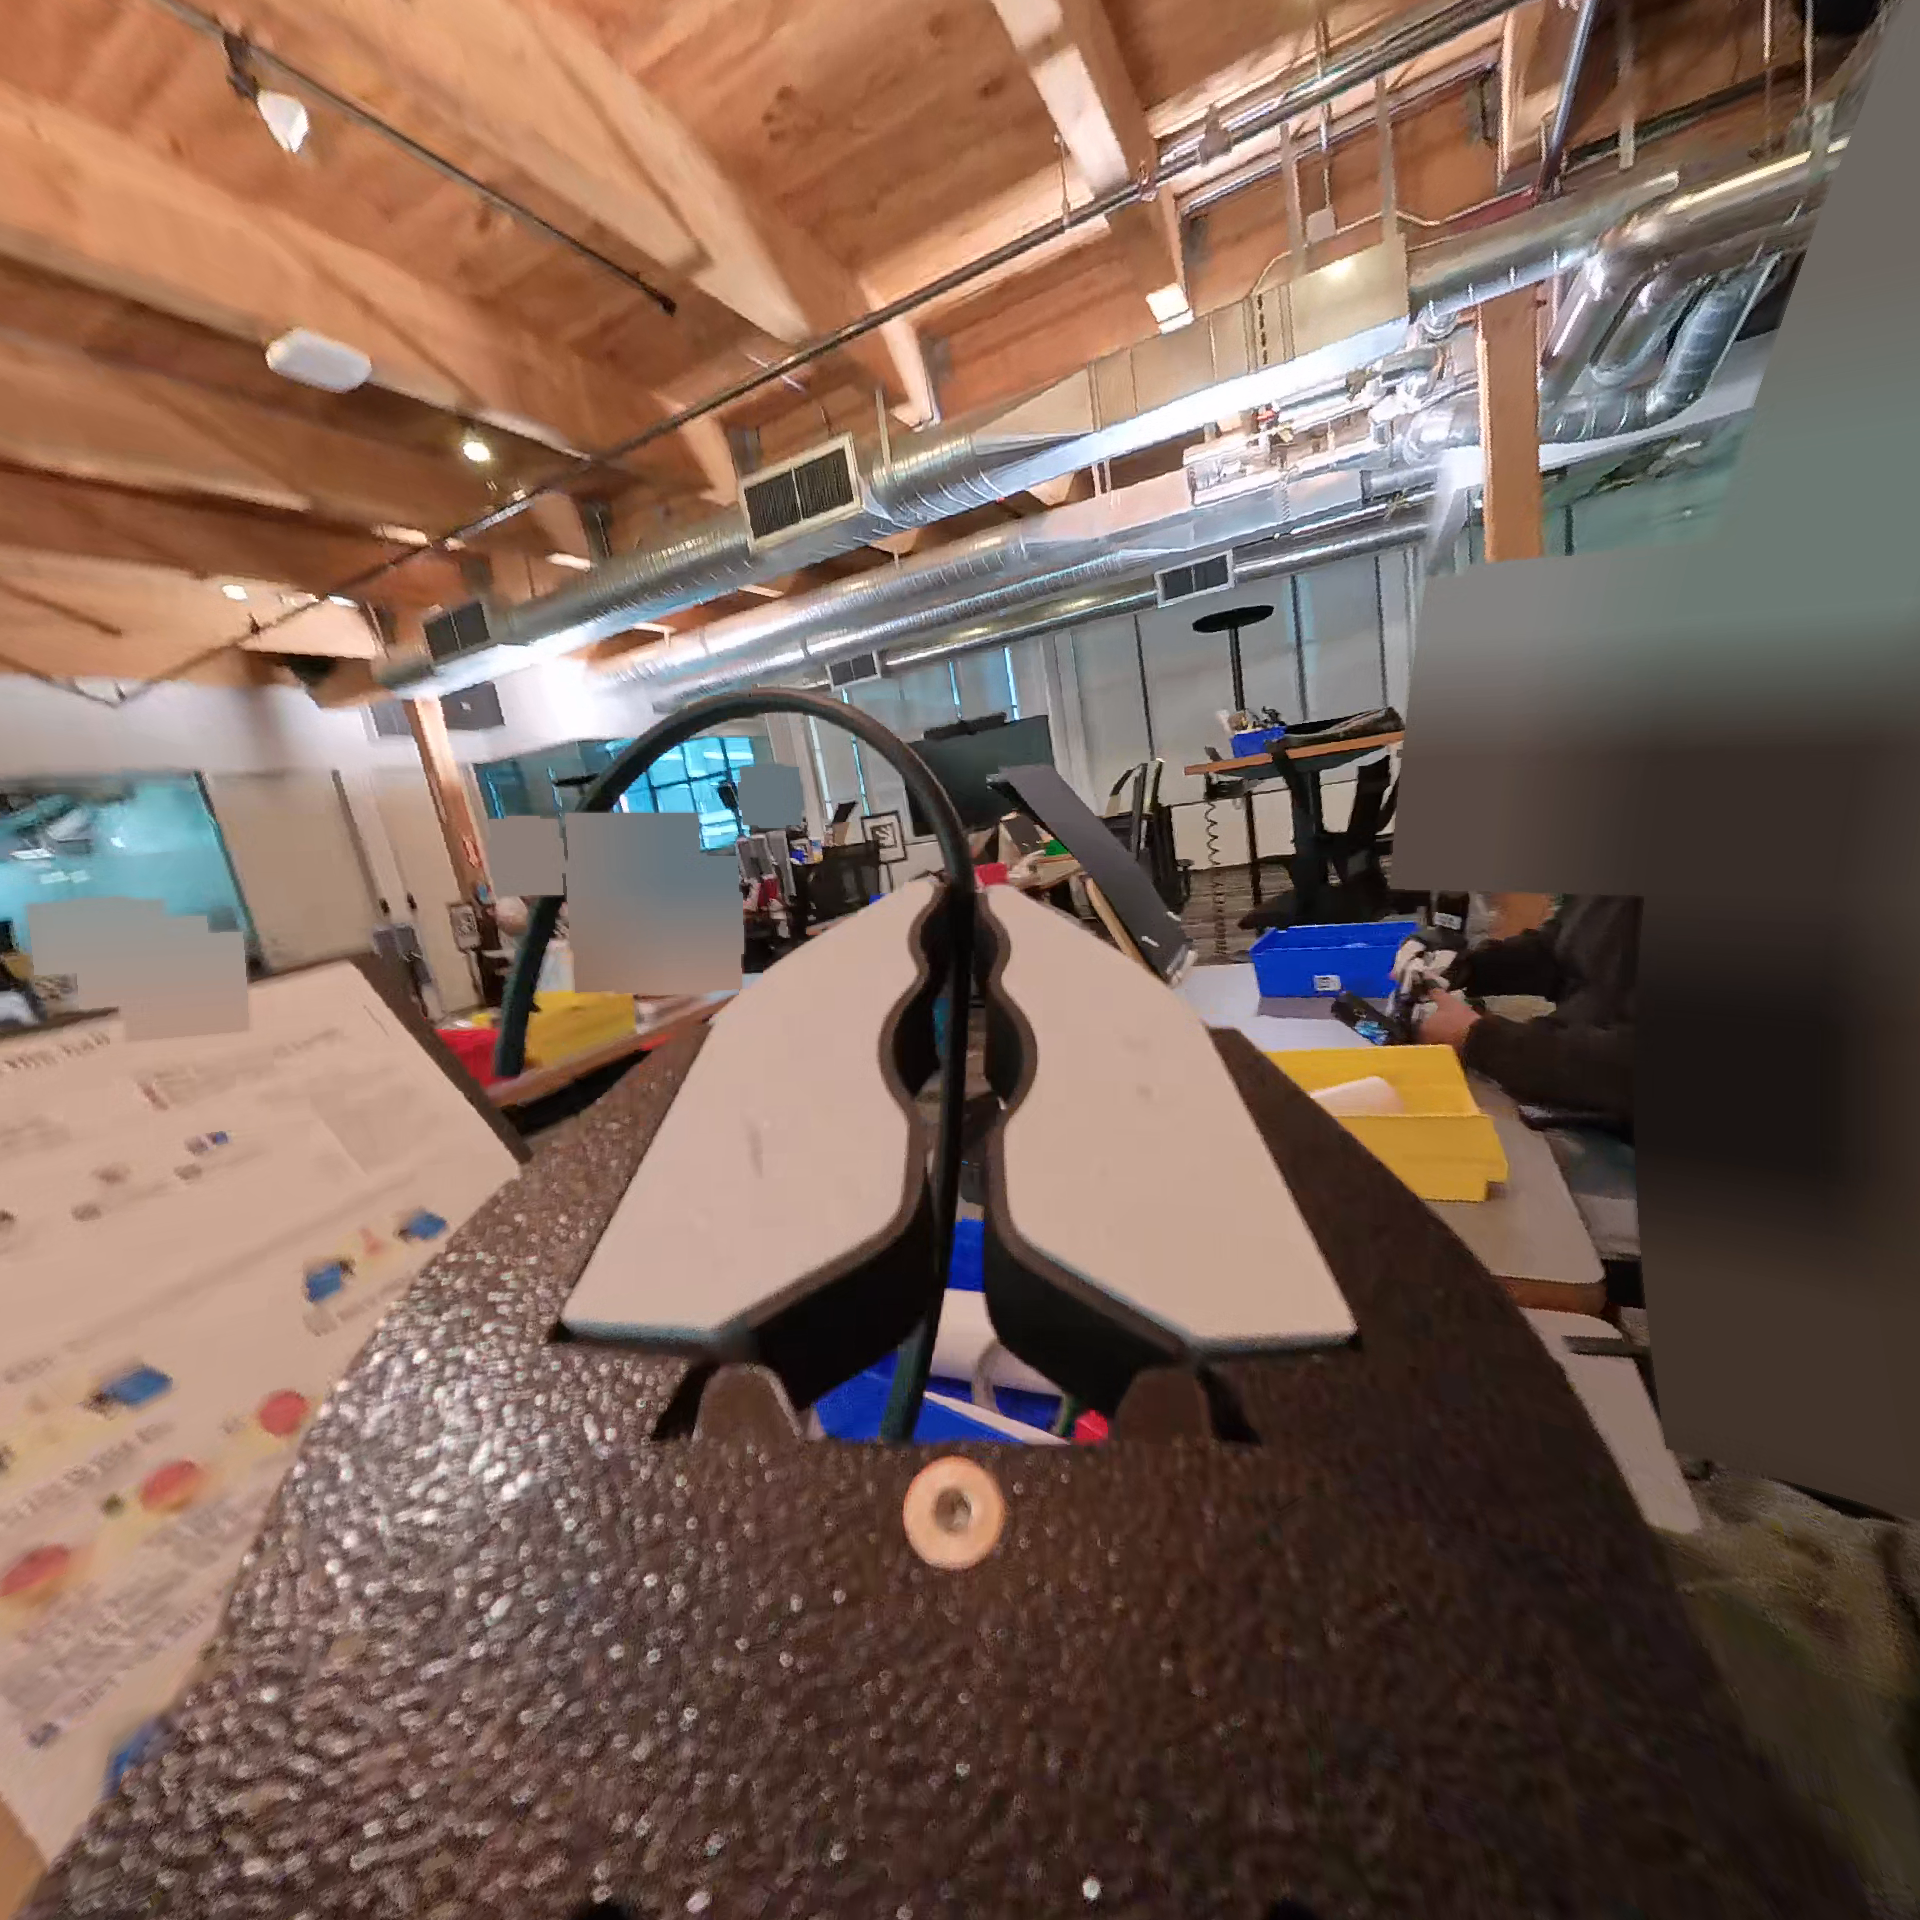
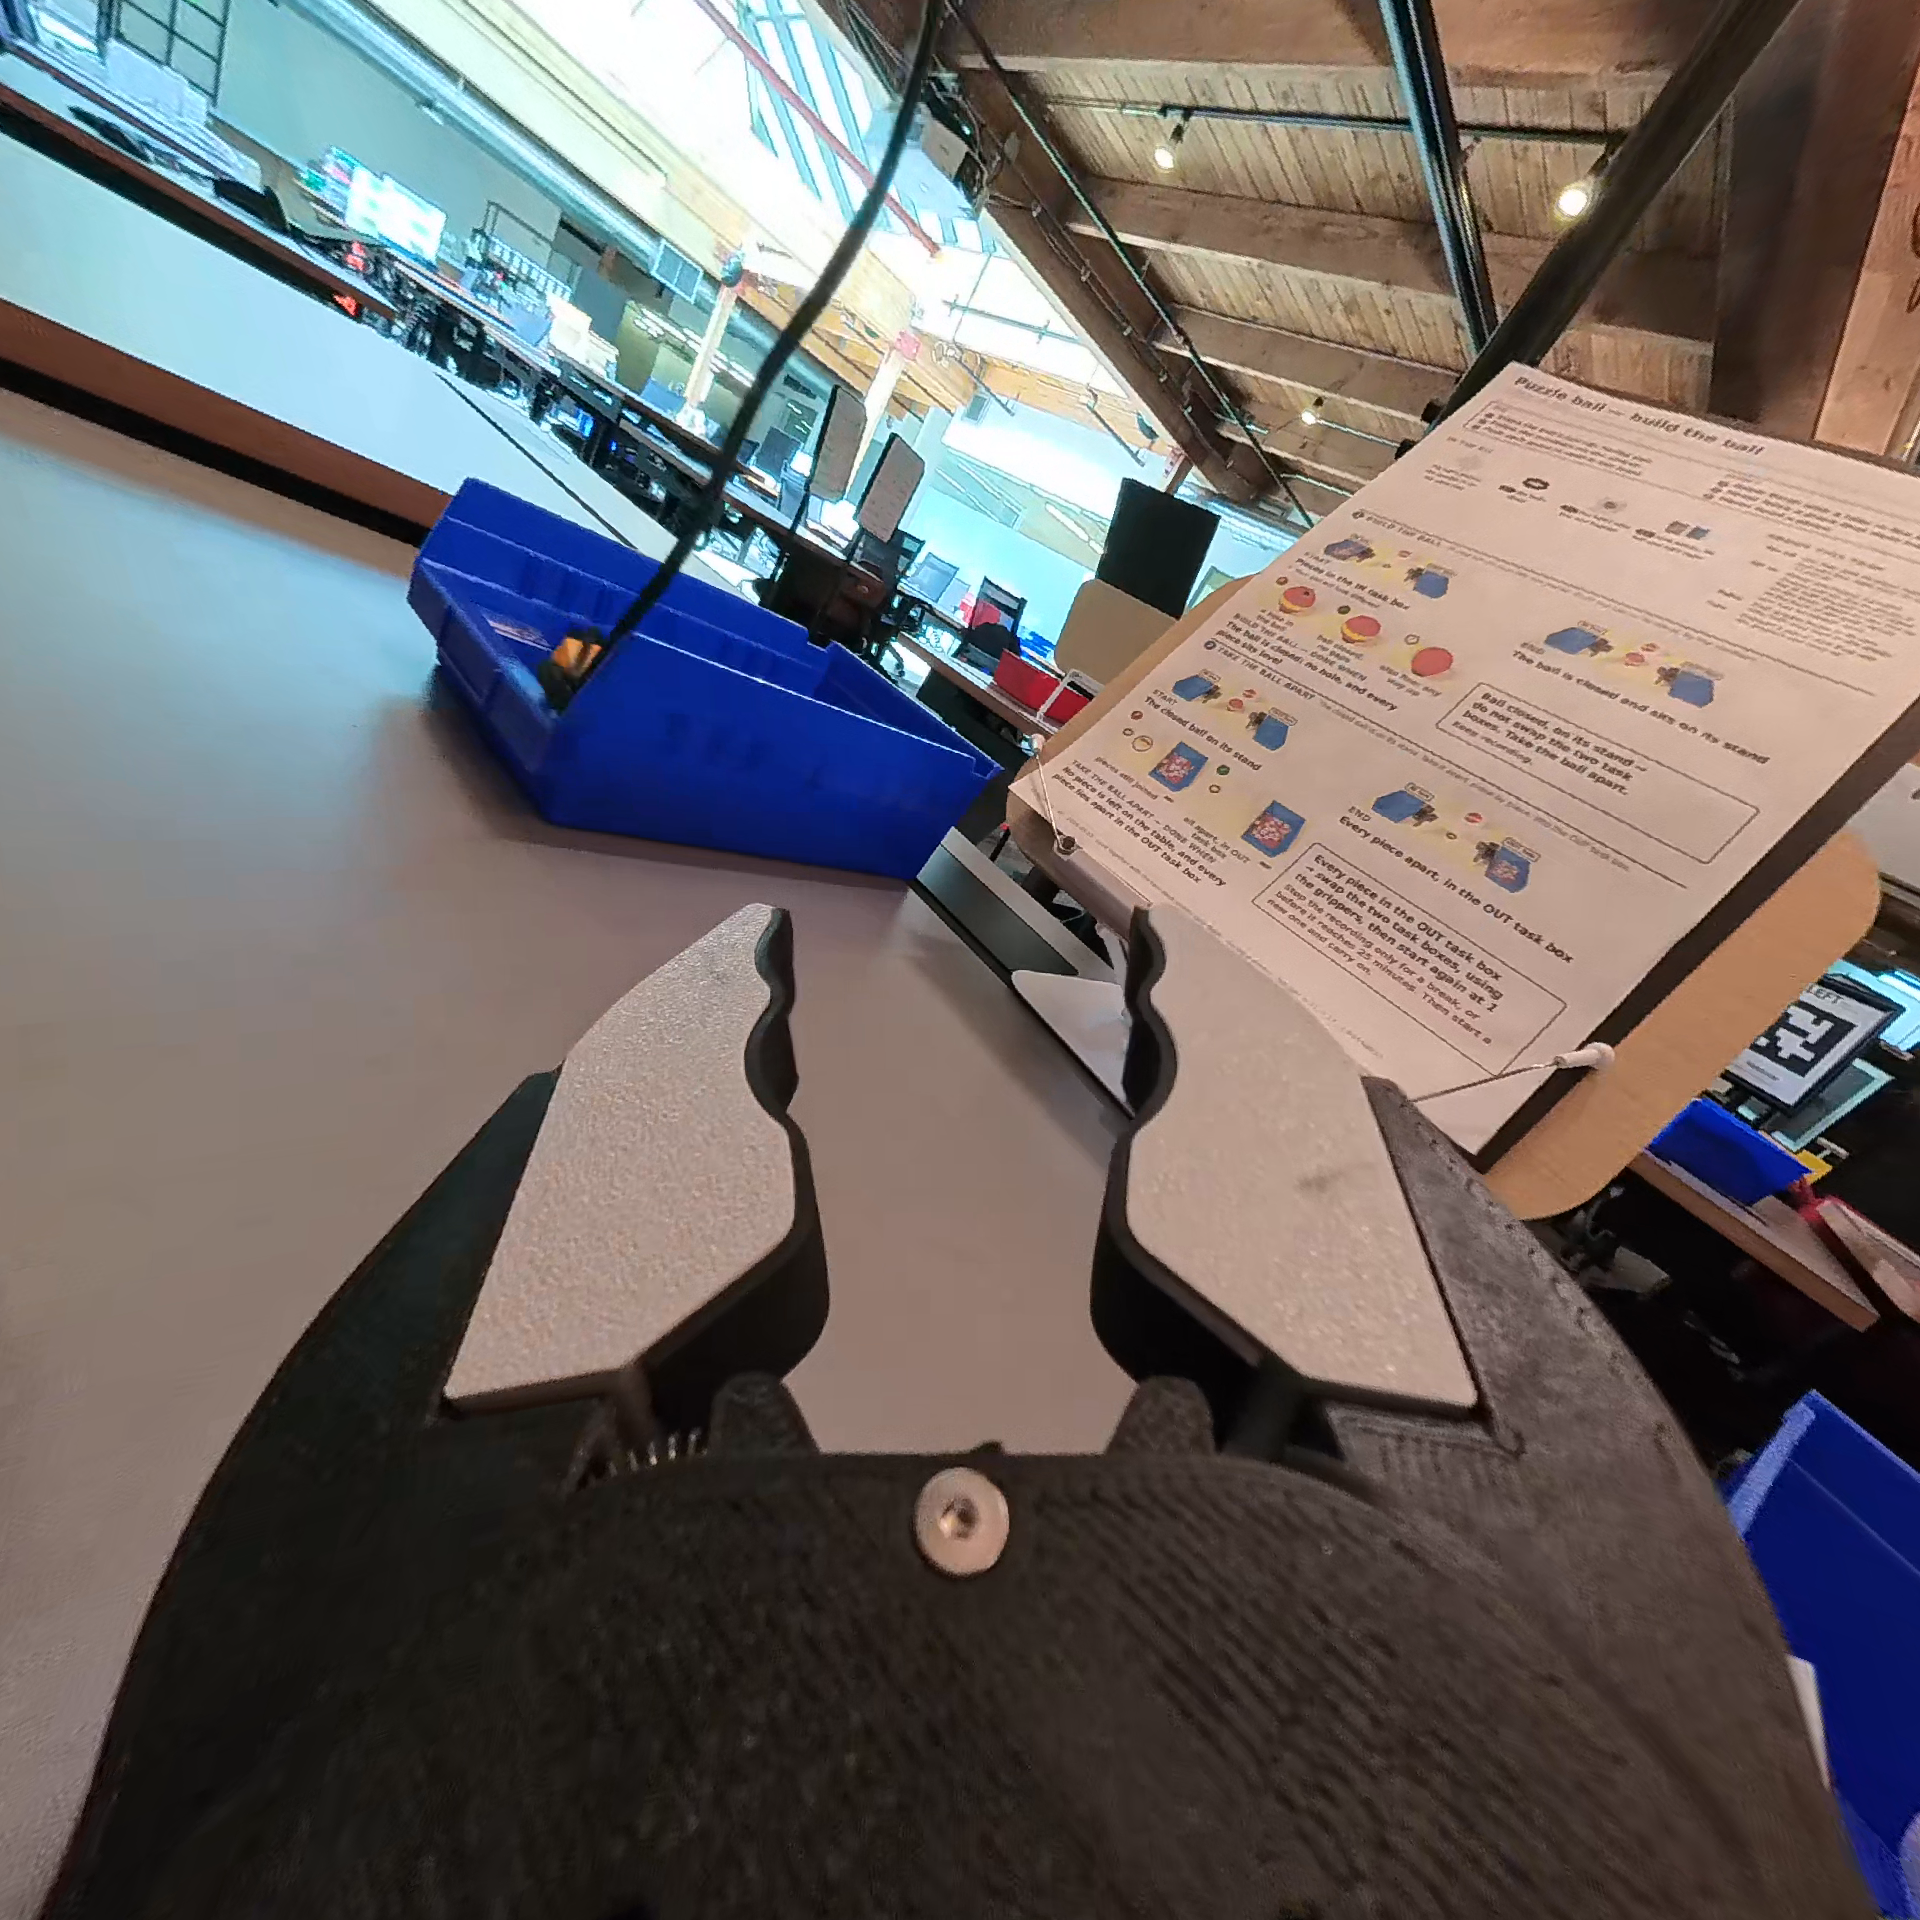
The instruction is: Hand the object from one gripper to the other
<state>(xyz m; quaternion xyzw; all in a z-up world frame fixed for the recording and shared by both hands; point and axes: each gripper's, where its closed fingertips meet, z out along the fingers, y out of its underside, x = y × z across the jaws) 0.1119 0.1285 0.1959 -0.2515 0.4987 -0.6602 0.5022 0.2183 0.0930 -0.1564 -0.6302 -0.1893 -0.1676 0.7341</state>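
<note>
One left hand-held gripper [image 1: 958, 914] pinches a dark cable [image 1: 940, 821]; right hand-held gripper [image 2: 956, 935] (elsewhere) gapes empty.

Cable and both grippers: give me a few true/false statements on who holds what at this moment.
1. The left gripper is shut on the dark cable. True.
2. The right gripper holds the cable. False: its jaws are apart with nothing between them.
3. A blue bin sits on the table ahead of the right gripper. True.
4. The instruction sheet lies flat on the table. False: it leans tilted on a stand.
</note>
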